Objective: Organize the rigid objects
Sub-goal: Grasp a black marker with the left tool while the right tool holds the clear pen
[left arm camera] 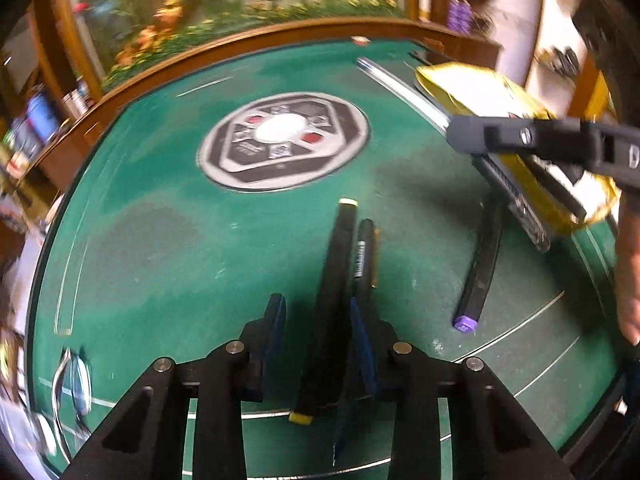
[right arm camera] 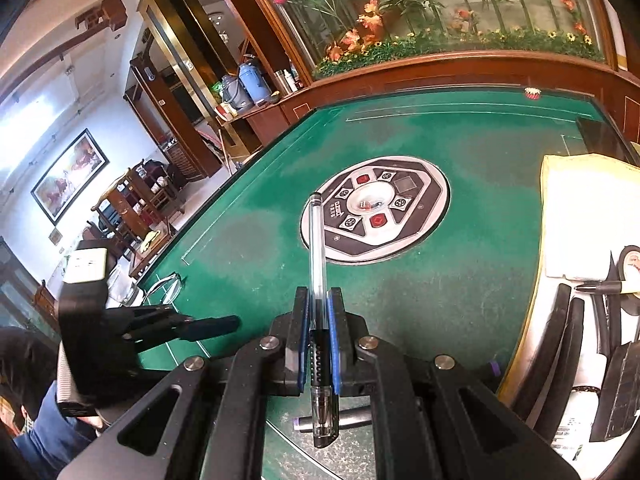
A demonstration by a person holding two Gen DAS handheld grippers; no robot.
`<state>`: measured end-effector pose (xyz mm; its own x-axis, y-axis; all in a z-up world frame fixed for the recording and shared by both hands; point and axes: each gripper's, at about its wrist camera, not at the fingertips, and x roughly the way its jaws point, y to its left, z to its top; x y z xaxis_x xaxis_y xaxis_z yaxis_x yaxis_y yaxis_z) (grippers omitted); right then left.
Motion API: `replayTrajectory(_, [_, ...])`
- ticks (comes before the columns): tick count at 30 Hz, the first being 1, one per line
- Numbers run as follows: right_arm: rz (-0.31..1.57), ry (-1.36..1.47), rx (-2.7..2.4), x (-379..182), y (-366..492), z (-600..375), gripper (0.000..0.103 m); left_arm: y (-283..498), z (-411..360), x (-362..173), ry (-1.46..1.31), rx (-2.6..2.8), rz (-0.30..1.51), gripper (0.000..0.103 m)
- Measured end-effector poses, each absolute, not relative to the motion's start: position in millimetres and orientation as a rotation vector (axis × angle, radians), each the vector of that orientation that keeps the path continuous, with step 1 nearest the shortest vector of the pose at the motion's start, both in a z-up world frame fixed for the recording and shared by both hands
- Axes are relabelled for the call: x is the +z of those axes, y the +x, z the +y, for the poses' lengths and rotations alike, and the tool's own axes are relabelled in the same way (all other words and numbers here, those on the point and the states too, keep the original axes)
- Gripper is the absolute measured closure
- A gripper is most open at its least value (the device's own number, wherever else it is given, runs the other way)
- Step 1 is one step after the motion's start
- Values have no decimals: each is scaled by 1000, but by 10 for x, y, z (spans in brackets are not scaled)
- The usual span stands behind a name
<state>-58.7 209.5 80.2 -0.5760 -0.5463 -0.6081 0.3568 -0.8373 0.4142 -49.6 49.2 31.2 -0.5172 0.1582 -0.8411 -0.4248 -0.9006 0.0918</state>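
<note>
My left gripper [left arm camera: 318, 312] is open just above the green table [left arm camera: 160, 240], its jaws on either side of a black marker with a yellow cap [left arm camera: 334, 300]; a thinner black pen [left arm camera: 366, 256] lies beside it. A black marker with a purple cap [left arm camera: 480, 268] lies to the right. My right gripper [right arm camera: 318, 312] is shut on a clear gel pen [right arm camera: 318, 264] held above the table; it also shows in the left wrist view [left arm camera: 500, 136]. A gold-edged tray [right arm camera: 560, 232] at the right holds several markers [right arm camera: 560, 344] and a tape roll [right arm camera: 630, 268].
A round control panel [right arm camera: 376, 208] sits in the table's middle. Glasses [left arm camera: 72, 384] lie near the front left edge. A wooden rail [right arm camera: 440, 68] with a flower display runs along the far side. The purple-capped marker [right arm camera: 336, 422] lies under my right gripper.
</note>
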Motion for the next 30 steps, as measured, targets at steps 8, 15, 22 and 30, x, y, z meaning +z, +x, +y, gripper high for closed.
replayTrajectory(8, [-354,1041,-2381,797,-588,2113,95,-692,513,285,-1333,2398,411,76])
replayTrajectory(15, [-356,1057,-2375,768,-605,2102,95,-796,549,182,-1352,2412,393,78])
replayTrajectory(22, [-336,1091,-2371,699,-627,2068,95,-772,455,148,-1318,2474,285,68])
replayTrajectory(30, [-289,1092,-2392,663,-617,2011,95,-849,282,94,-1375,2594,174,25])
